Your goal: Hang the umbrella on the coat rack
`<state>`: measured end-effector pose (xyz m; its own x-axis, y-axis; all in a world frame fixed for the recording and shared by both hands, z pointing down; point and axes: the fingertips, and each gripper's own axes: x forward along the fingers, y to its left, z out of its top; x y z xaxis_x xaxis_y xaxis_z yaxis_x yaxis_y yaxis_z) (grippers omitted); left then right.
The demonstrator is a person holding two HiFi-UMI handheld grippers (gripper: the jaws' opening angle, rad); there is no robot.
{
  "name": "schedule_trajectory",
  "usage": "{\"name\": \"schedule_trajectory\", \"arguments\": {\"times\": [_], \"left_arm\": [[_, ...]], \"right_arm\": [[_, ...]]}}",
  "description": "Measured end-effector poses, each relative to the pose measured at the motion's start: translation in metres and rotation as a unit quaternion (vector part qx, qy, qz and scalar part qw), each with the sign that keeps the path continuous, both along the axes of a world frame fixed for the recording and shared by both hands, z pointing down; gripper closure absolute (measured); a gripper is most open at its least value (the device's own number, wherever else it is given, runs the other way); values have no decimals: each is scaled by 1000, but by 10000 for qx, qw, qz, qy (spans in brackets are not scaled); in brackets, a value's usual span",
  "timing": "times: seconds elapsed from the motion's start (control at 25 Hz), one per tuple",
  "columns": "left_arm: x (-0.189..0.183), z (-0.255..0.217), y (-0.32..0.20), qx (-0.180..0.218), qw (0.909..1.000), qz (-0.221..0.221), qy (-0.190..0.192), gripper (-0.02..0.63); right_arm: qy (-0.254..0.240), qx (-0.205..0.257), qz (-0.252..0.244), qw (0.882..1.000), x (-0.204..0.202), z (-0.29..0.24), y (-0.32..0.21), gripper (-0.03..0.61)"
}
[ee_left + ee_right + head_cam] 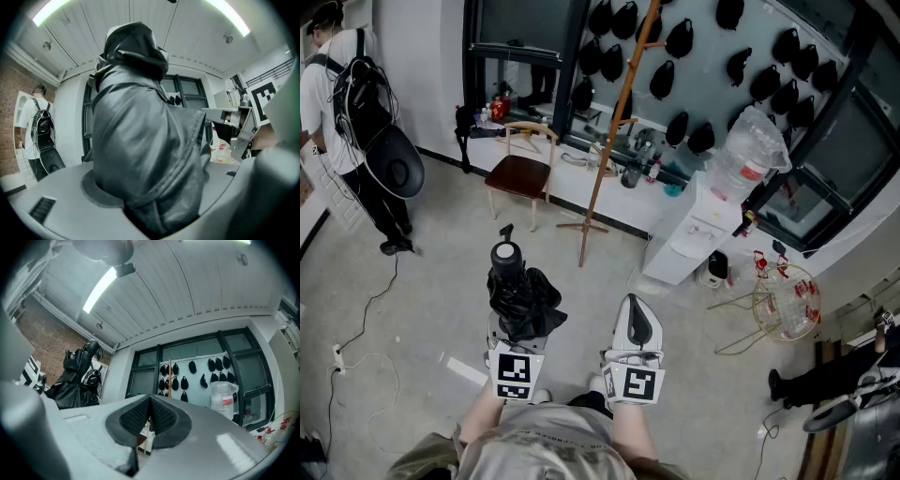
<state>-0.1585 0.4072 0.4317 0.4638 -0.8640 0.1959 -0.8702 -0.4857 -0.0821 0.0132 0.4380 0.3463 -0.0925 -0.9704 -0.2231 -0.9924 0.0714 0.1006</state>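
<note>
A black folded umbrella (pixel 517 286) stands upright in my left gripper (pixel 520 323), which is shut on its bunched fabric. In the left gripper view the umbrella (pixel 140 136) fills the space between the jaws of that gripper (pixel 150 206) and hides most of the room. My right gripper (pixel 634 314) is beside it, shut and empty, and its ribbed pads (pixel 161 417) meet with nothing between them in the right gripper view. The wooden coat rack (pixel 600 159) stands ahead by the window ledge, well beyond both grippers. It shows as a thin pole (pixel 169 378) past the right jaws.
A wooden chair (pixel 520 173) stands left of the rack. A white water dispenser (pixel 698 230) with a big bottle (pixel 750 155) is on the right, and a wire basket stand (pixel 787 300) beyond it. A person with a backpack (pixel 347 112) stands far left. Cables (pixel 356 347) lie on the floor.
</note>
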Motion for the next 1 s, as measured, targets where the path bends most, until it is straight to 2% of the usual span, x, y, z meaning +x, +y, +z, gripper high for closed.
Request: {"name": "schedule_trajectory", "arguments": {"times": [0.6,0.72,0.8,0.88,0.96,1.0], "left_arm": [[-22,1,-7,-28,9999,122,-5,305],[-26,0,-11,-34,9999,139,-11,305],[-27,-2,-16,-49,9999,139,-20,305],[-27,-3,-21,-48,9999,136,-37,305],[-27,-4,-27,-34,9999,121,-39,305],[-27,-4,-31,-33,9999,106,-36,305]], "right_arm": [[-27,-43,29,10000,-23,4,-6,580],[-205,-69,-2,9998,-24,5,-9,580],[-519,-92,-136,9985,-20,6,-13,578],[-828,-155,-386,9957,-18,8,-21,522],[-973,-211,-623,9931,-17,9,-30,307],[-974,-228,-684,9926,-17,9,-35,259]]}}
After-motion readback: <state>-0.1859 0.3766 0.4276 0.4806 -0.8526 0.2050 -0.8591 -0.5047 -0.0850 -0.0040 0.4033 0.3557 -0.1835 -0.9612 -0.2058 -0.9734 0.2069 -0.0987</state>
